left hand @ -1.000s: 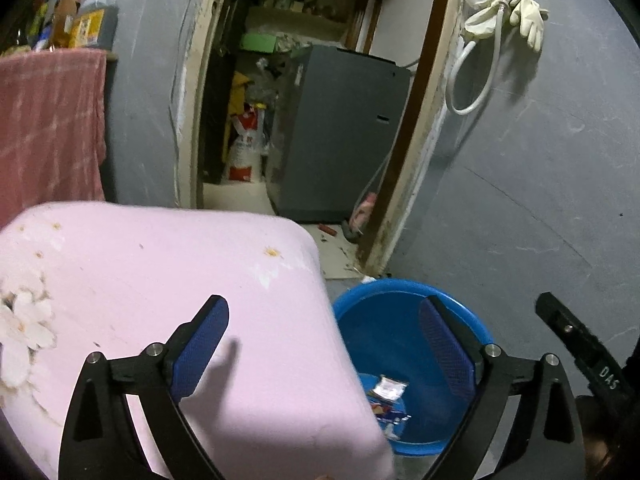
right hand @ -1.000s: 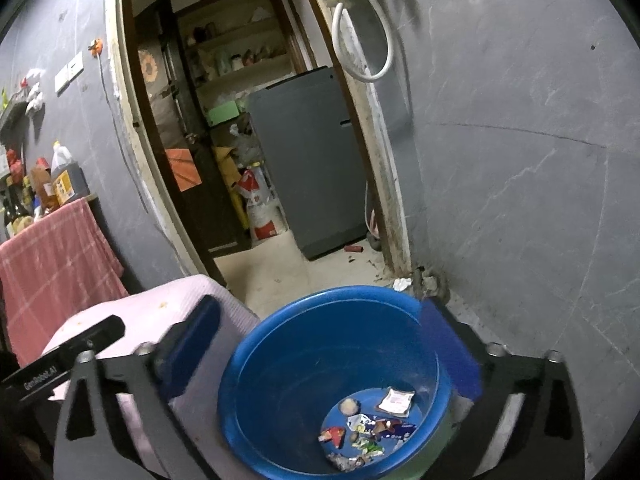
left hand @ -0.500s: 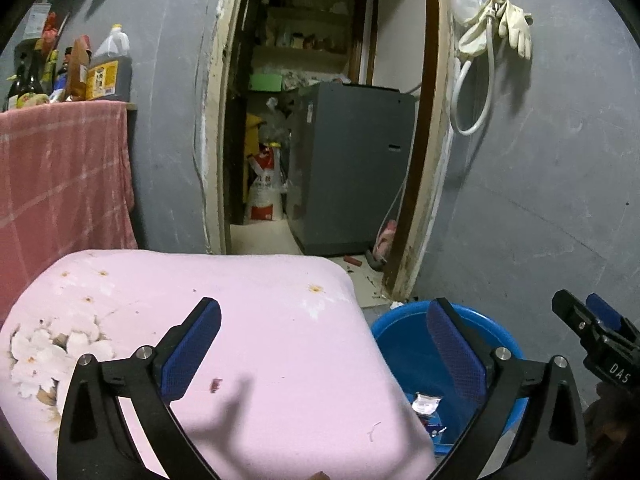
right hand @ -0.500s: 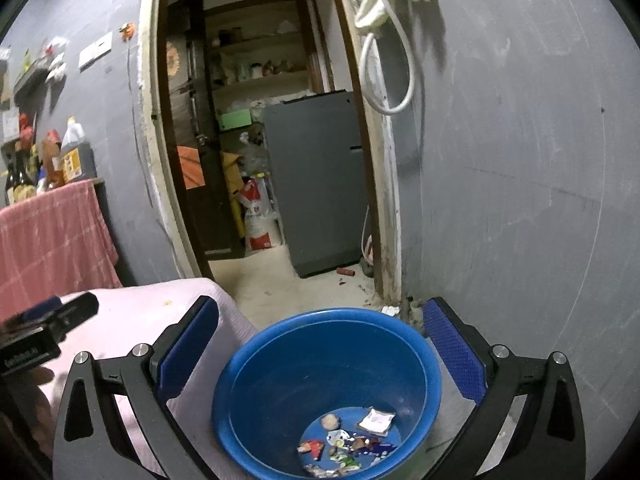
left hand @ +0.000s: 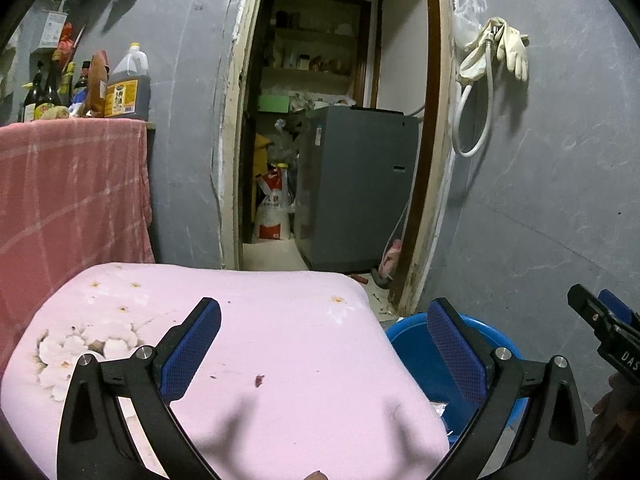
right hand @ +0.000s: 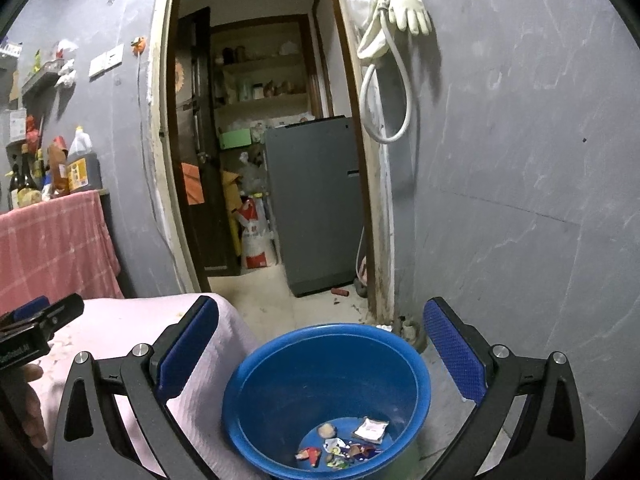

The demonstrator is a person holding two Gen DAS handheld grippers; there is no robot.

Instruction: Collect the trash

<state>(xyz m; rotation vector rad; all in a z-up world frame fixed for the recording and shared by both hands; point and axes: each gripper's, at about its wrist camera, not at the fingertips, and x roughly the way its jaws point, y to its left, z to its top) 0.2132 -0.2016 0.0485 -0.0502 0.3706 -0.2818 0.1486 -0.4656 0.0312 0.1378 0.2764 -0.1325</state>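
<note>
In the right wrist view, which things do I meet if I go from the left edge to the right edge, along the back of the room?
Bottles on the pink checked cloth → dark door → red and white sack → grey appliance → white hose with pale glove → grey wall.

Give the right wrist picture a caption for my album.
Open tool over a blue bucket holding wrappers.

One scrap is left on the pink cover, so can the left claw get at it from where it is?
Probably yes: the left claw is open above the pink cover, and nothing lies between it and the small dark scrap.
</note>
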